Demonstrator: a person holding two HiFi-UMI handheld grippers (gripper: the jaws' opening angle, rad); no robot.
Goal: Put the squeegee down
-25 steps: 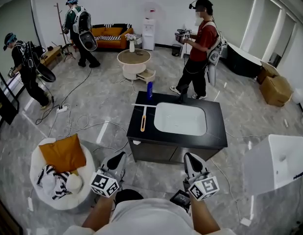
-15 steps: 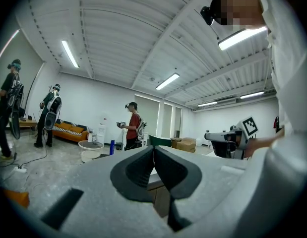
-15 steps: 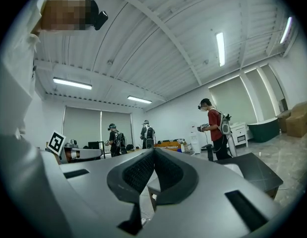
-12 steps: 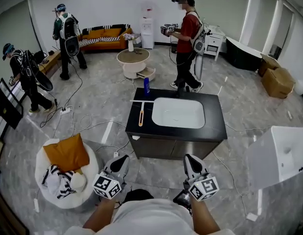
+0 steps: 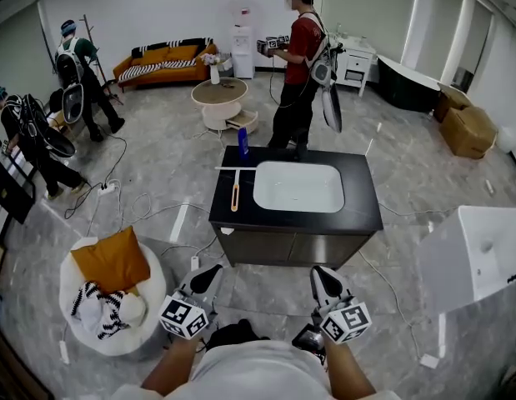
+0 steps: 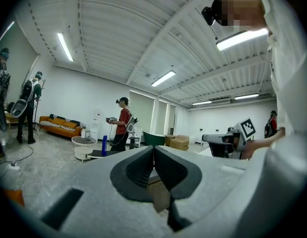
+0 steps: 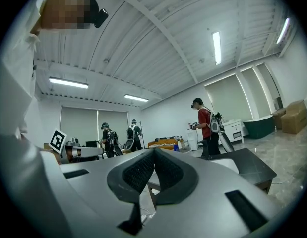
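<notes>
The squeegee [image 5: 235, 192], orange-handled with a white blade, lies on the left part of the black counter [image 5: 364, 215], beside the white sink basin [image 5: 298, 187]. A blue bottle [image 5: 242, 142] stands at the counter's far left corner. Both grippers are held low, near my body, well short of the counter. My left gripper [image 5: 207, 277] [image 6: 153, 150] is shut with nothing in it. My right gripper [image 5: 321, 277] [image 7: 153, 155] is shut and empty too.
A person in a red shirt [image 5: 296, 61] stands just behind the counter. Two more people [image 5: 49, 127] are at the far left. A white beanbag with an orange cushion [image 5: 110, 286] sits at left, a white box [image 5: 472, 252] at right. Cables [image 5: 141, 215] cross the floor.
The view has drawn slightly nearer the counter. The person in red has stepped left behind it, and the people at far left have shifted. Both grippers stay shut and low.
</notes>
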